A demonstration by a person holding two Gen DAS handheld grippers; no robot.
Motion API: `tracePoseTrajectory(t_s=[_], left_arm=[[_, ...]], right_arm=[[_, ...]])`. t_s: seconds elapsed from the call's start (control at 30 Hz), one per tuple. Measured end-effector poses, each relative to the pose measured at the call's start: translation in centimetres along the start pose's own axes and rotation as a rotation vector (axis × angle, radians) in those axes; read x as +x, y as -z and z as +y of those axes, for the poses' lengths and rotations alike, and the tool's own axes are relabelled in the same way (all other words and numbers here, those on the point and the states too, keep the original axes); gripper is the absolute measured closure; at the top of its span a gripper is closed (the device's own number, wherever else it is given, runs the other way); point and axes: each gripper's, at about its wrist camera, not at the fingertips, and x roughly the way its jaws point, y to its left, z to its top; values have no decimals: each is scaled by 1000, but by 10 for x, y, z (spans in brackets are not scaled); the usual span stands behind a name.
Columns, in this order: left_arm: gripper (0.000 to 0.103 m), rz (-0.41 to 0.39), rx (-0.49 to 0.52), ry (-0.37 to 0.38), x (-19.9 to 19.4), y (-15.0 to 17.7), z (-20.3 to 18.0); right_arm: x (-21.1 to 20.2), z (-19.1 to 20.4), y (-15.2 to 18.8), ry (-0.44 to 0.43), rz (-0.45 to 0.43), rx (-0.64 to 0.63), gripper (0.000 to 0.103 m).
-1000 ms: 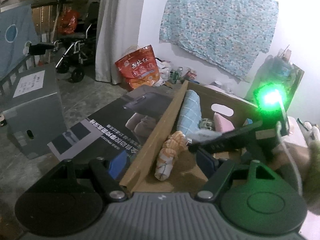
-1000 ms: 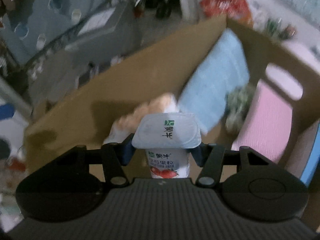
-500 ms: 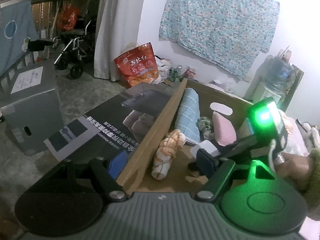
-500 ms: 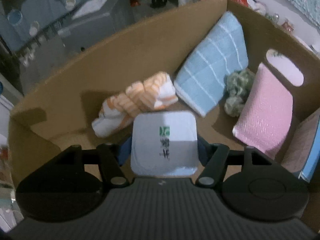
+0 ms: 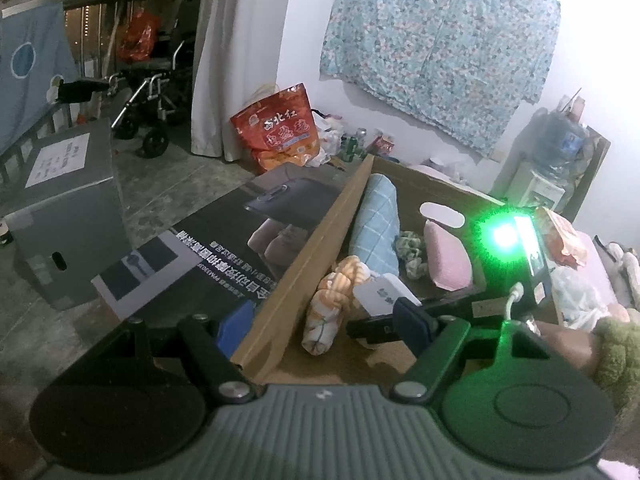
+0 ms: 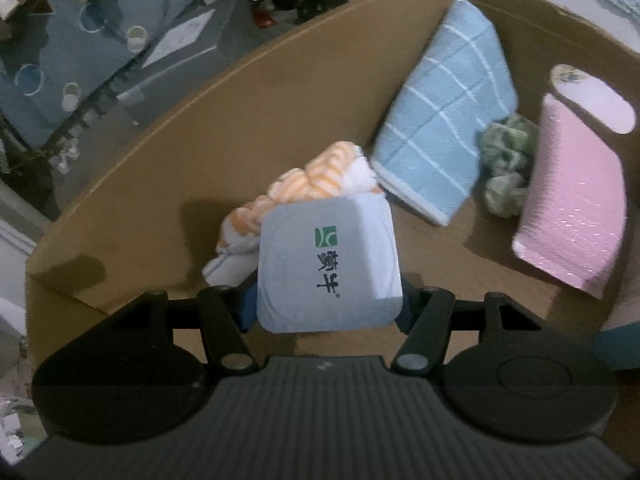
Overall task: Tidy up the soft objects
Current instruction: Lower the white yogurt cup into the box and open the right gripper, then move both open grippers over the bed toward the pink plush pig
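An open cardboard box (image 5: 320, 248) holds an orange-striped rolled towel (image 5: 332, 292), a blue checked towel (image 5: 378, 224), a green knotted cloth (image 5: 410, 248) and a pink towel (image 5: 446, 260). My left gripper (image 5: 324, 322) is open and straddles the box's near wall, one finger outside and one inside. My right gripper (image 6: 326, 312) is low inside the box with a white yogurt cup (image 6: 328, 264) between its fingers. The cup is tilted out of line with the fingers and leans toward the orange-striped towel (image 6: 312, 184). Its lid hides the pads. The blue towel (image 6: 444, 128) and pink towel (image 6: 572, 208) lean on the far walls.
The box's printed flap (image 5: 224, 248) hangs open to the left. On the floor beyond are a grey carton (image 5: 68, 208), a red bag (image 5: 280, 128) and a wheelchair (image 5: 148, 92). A hand in a fuzzy green sleeve (image 5: 616, 352) holds the right gripper.
My right gripper has sunk deeper into the box and its fingers have spread slightly. The yogurt cup has tipped away from it toward the orange towel. The left gripper has not moved.
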Motion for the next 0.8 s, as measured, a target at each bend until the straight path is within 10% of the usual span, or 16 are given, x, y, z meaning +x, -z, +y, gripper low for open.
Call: tracePoseTrajectory(t_s=[0.4, 0.8], left_arm=[[10, 24, 69, -25, -3, -1, -35], [5, 18, 187, -19, -3, 6, -95]], right_arm=[[-87, -29, 2, -157, -134, 138, 22], [-221, -70, 114, -175, -453, 175, 14]])
